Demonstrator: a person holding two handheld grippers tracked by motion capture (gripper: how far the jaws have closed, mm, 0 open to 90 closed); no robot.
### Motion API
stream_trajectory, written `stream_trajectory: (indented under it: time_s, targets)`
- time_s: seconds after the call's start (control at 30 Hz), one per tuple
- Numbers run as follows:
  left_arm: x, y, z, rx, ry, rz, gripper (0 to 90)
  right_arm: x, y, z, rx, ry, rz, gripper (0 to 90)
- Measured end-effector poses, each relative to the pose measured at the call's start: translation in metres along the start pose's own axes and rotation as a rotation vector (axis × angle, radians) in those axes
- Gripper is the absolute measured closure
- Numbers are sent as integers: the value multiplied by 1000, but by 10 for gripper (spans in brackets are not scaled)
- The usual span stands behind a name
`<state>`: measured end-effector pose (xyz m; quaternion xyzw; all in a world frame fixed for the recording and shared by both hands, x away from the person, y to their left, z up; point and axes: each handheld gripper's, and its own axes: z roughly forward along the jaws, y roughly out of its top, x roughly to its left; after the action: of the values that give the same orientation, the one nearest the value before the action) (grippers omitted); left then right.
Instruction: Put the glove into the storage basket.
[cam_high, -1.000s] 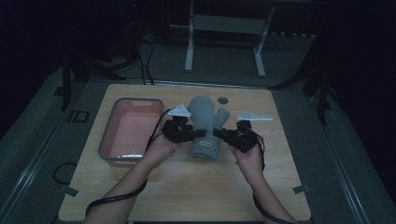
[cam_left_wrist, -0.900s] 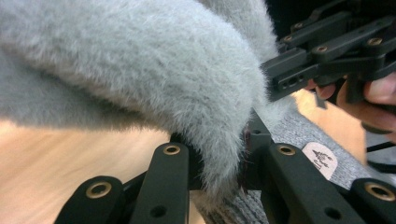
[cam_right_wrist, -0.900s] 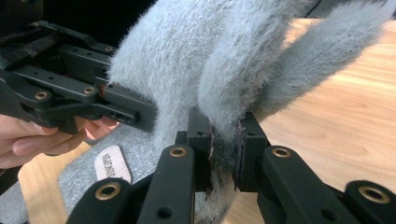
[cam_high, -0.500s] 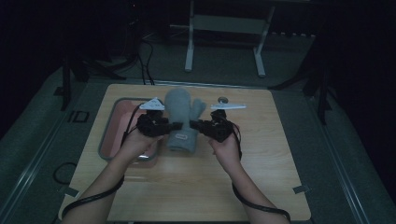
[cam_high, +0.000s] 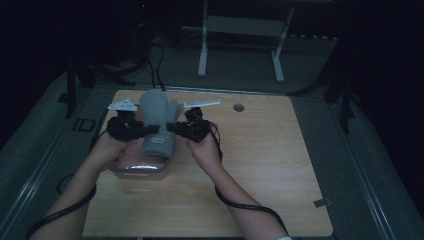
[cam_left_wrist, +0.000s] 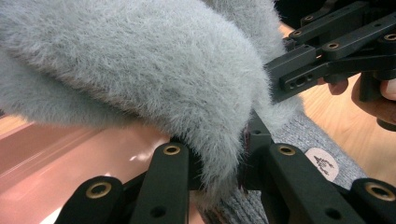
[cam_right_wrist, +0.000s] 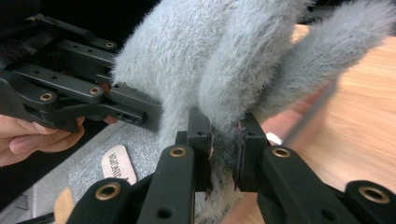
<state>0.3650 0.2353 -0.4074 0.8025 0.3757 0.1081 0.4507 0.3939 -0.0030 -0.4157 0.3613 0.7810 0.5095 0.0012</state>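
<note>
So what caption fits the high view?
Both grippers hold a grey mitten over a pink tray.

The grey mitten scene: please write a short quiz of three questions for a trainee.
1. True or false: the left gripper and right gripper both clamp the grey mitten.
2. What lies under the mitten: A) pink tray, B) blue bowl, C) metal rack?
3. What is the table top made of?

Key: 1 true; 2 A; 3 wood.
</note>
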Motion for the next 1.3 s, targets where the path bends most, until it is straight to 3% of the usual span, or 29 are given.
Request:
stream_trajectory:
  time_s: [0.2,0.33,0.53,0.63,0.83,1.03,1.17,1.3]
  targets:
    - [19,-16,-13,31,43,-35,772,11,1,33,21,24,9,798]
    - [29,-32,-2,64,55,-84,772,9,-7,53,55,9,14,799]
    - [38,-47,22,145,72,-112,772,-5,-25,78,133,-30,51,799]
    - [42,-51,29,167,73,-110,771,-8,-29,85,157,-52,44,798]
    - [44,-50,46,262,126,-111,771,-7,-29,99,228,-132,8,797]
    - [49,-53,60,326,126,-125,770,-7,-31,112,303,-205,-18,790]
    - [52,-55,64,329,123,-138,769,-5,-30,114,333,-230,-48,754]
    - [48,-55,76,383,156,-103,765,-2,-27,110,338,-230,-85,675]
